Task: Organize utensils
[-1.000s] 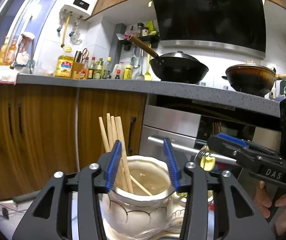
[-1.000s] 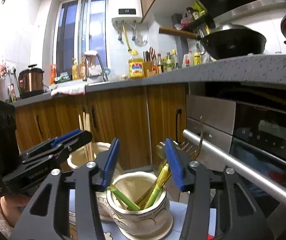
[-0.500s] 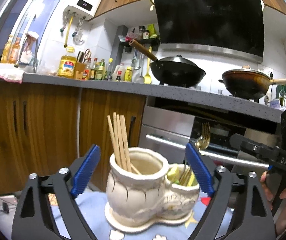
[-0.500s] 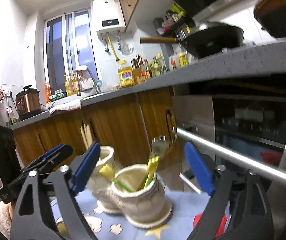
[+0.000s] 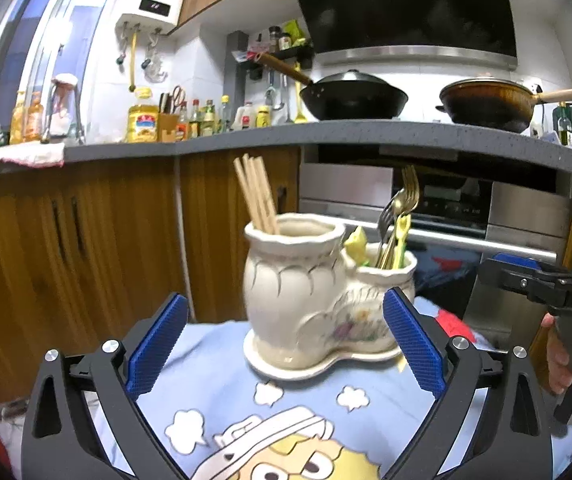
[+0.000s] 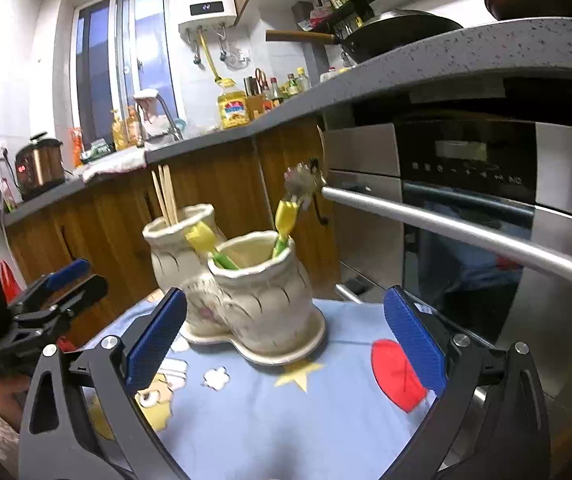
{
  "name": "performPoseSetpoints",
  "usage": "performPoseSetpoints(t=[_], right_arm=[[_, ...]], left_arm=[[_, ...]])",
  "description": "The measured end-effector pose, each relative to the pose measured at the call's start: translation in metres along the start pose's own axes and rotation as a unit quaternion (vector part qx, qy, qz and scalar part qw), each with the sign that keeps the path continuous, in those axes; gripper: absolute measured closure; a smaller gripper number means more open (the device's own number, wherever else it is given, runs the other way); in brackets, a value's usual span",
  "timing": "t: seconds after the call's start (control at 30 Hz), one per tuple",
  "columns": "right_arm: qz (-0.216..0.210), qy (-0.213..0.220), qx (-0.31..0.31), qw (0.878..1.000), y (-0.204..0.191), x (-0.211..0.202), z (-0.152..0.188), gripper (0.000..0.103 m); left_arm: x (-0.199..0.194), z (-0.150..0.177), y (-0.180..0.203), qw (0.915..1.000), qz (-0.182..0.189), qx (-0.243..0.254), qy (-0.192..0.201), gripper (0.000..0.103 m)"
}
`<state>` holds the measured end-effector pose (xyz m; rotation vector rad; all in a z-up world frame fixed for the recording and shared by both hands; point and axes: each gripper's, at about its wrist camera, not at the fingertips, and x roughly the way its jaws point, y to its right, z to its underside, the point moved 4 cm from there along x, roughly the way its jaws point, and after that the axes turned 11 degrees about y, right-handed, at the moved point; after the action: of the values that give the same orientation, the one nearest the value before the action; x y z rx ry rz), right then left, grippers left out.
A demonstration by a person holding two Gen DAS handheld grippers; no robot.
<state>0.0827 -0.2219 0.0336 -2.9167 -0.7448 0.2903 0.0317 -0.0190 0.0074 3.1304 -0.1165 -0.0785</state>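
Observation:
A cream ceramic twin-pot holder (image 5: 298,292) stands on a blue cartoon cloth (image 5: 222,392). Its taller pot holds wooden chopsticks (image 5: 256,196). The shorter pot (image 6: 262,292) holds forks and spoons with yellow and green handles (image 5: 398,224). My left gripper (image 5: 284,312) faces the taller pot, jaws opening wide, pads touching nothing; the holder sits just beyond the tips. My right gripper (image 6: 285,304) faces the shorter pot the same way, jaws opening and pads bare. Each gripper shows at the edge of the other's view: the right gripper (image 5: 490,270), the left gripper (image 6: 88,274).
Wooden cabinets (image 5: 86,248) and a steel oven with a long bar handle (image 6: 466,232) stand close behind the table. Above runs a grey counter (image 5: 366,132) with two woks and bottles. A hand (image 5: 558,356) holds the right gripper's grip.
Both grippers have spread from half closed about the pot rims to wide open. Both have drawn back and down, so the whole holder and the cloth now show.

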Motion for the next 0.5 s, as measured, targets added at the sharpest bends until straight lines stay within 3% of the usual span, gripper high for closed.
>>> performPoseSetpoints(t=[0.5], right_arm=[[0.033,0.009,-0.099,0.994,-0.024,0.008,0.02,0.006]], left_arm=[[0.011,0.009,-0.012,0.9997,-0.021,-0.006,-0.007,0.005]])
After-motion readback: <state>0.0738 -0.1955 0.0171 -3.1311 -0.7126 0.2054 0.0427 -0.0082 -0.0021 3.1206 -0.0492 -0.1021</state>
